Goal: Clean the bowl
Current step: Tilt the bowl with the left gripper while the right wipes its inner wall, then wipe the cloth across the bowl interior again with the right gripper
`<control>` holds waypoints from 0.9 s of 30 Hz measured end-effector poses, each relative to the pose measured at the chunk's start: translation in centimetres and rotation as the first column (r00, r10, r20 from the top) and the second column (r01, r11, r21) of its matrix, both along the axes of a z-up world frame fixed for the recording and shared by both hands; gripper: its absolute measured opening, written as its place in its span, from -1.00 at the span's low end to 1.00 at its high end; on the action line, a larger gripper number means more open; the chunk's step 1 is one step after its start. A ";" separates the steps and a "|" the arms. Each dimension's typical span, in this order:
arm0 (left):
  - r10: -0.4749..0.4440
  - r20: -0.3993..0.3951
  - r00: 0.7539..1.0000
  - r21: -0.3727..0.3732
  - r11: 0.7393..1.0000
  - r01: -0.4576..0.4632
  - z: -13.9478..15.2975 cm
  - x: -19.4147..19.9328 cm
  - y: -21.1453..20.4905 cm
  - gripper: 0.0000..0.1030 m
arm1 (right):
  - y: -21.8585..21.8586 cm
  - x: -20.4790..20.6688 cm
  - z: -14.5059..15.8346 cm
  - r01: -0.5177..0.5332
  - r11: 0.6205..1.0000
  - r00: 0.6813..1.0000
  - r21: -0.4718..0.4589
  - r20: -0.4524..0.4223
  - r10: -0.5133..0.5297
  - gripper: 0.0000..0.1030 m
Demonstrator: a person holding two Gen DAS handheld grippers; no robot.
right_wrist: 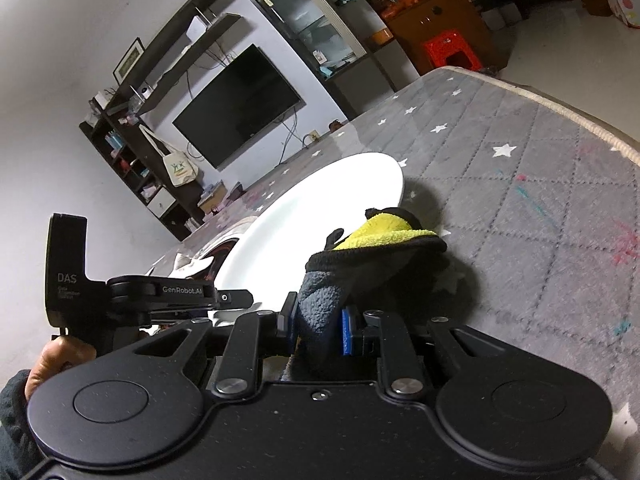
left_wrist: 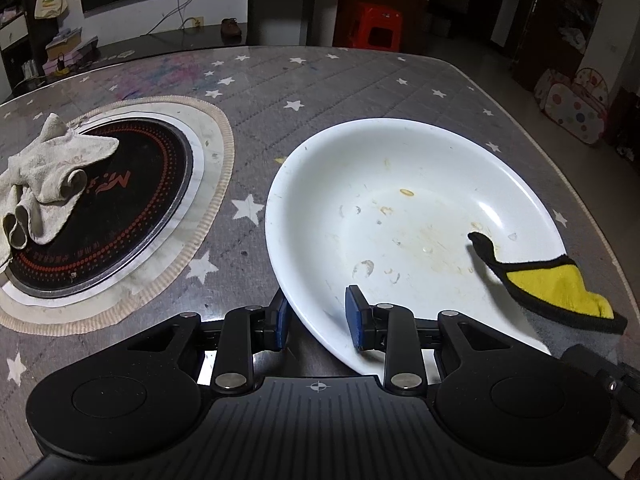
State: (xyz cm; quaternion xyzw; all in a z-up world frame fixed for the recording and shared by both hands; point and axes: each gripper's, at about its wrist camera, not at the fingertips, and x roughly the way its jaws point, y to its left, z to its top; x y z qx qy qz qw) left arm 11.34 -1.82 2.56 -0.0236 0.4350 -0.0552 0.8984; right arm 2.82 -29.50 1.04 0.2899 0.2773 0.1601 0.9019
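Note:
A white bowl (left_wrist: 400, 216), with dried food marks inside, sits on the star-patterned table. My left gripper (left_wrist: 318, 318) straddles the bowl's near rim, one blue pad outside and one inside. A gap shows on both sides of the rim, so it stands open. My right gripper (right_wrist: 318, 330) is shut on a grey cloth with a yellow side and black trim (right_wrist: 360, 264). The cloth's tip hangs over the right inner side of the bowl (right_wrist: 304, 224), and the same cloth (left_wrist: 556, 284) shows in the left wrist view.
A crumpled beige rag (left_wrist: 48, 176) lies on a round black cooktop (left_wrist: 116, 208) set into the table at the left. A hand (right_wrist: 56, 360) holds the left gripper's handle. The table's right edge (left_wrist: 600, 184) is close to the bowl.

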 end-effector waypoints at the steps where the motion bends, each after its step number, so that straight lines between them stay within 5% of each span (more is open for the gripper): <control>1: 0.000 0.000 1.000 0.000 1.000 0.000 0.0 0.0 -0.1 -0.41 | -0.1 0.1 0.0 0.006 1.000 1.000 0.003 0.001 -0.006 -0.57; 16: -0.025 0.004 1.000 0.027 0.999 0.025 0.2 0.0 -0.6 -0.38 | -2.1 5.0 0.2 0.083 0.996 0.997 0.010 -0.002 -0.083 -0.60; 27: -0.060 0.002 0.998 0.039 0.997 0.060 0.1 0.0 -0.6 -0.35 | -1.8 8.7 0.4 0.040 0.999 0.999 -0.031 -0.011 -0.040 -0.60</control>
